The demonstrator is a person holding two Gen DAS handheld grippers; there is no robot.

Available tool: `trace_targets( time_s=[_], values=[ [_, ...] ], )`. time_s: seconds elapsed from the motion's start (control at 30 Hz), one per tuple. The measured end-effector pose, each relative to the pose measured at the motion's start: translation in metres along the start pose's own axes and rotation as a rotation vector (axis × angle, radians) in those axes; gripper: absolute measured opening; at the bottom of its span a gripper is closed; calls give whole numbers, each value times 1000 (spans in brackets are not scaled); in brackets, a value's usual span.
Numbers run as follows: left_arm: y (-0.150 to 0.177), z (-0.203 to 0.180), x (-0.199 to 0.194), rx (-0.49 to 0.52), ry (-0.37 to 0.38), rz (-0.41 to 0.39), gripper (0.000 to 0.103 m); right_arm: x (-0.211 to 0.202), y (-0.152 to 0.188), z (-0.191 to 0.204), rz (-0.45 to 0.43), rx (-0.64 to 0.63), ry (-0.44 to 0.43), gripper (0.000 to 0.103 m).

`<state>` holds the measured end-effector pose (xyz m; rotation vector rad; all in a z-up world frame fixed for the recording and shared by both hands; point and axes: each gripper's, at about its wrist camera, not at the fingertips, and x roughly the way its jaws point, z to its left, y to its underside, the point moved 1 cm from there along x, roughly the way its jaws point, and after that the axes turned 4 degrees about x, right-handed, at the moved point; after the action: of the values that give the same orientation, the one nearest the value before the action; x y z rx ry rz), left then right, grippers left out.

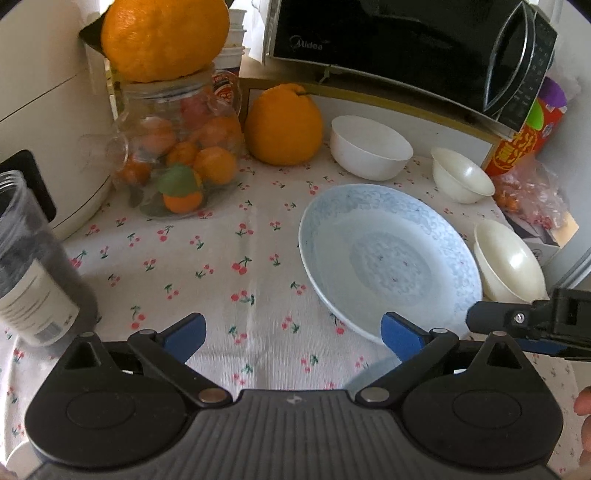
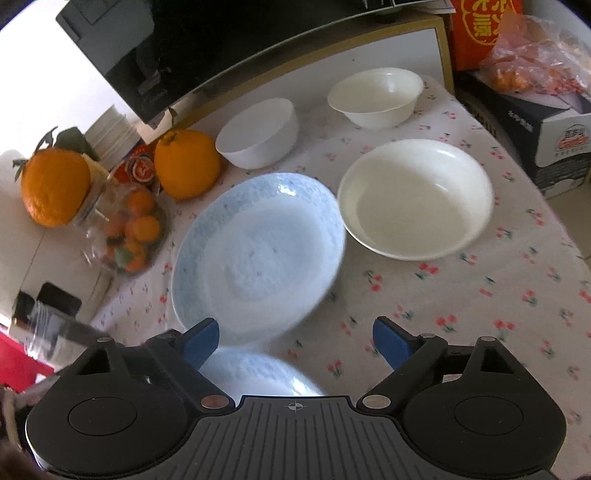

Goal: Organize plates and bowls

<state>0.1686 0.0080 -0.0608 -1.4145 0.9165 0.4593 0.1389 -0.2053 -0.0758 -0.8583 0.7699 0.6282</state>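
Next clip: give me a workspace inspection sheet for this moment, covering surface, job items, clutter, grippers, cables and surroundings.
Surface: cherry-print tablecloth, flat.
Job's things: blue plate; second blue plate under the right gripper; white bowl; two cream bowls; none stacked.
Clutter: glass jar of small oranges with a large orange on top; another orange; dark container.
Grippers: left gripper open; right gripper open; both empty.
Cables: nothing seen.
Surroundings: microwave, red snack box.
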Motion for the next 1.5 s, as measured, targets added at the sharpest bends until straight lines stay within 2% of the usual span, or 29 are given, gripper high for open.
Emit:
trace_targets(
  time_s=[0.2, 0.3, 0.6, 0.67, 0.73, 0.87, 1.0, 1.07, 1.33, 1.5],
  values=[
    [-7, 5, 15, -30, 28, -8, 92, 19, -8, -1, -13, 49, -15, 89],
    [-10, 6, 21, -41, 43, -11, 86, 27, -11, -4, -30, 78, -10, 84],
    [-14, 8, 37, -76, 87, -34, 64, 43, -19, -9, -73, 110, 16, 60],
    [-16, 8, 38, -84, 97, -42, 52, 46, -20, -9, -85, 104, 23, 51],
    [-16, 10, 41, -103, 116, -35, 42, 47, -20, -7, -96, 99, 37, 48],
    [-16, 10, 43, -100, 122, -40, 30, 49, -22, -8, -113, 83, 68, 34],
    [-14, 10, 44, -95, 150, -31, 19, 50, -25, -11, -116, 80, 79, 24],
    [-14, 8, 44, -87, 152, -31, 17, 49, -25, -12, -114, 91, 79, 20],
    [-17, 11, 36, -94, 151, -56, 17, 35, -28, -3, -143, 37, 44, 20],
    [-16, 13, 32, -117, 156, -44, 17, 28, -28, 0, -146, 26, 39, 20]
  ],
)
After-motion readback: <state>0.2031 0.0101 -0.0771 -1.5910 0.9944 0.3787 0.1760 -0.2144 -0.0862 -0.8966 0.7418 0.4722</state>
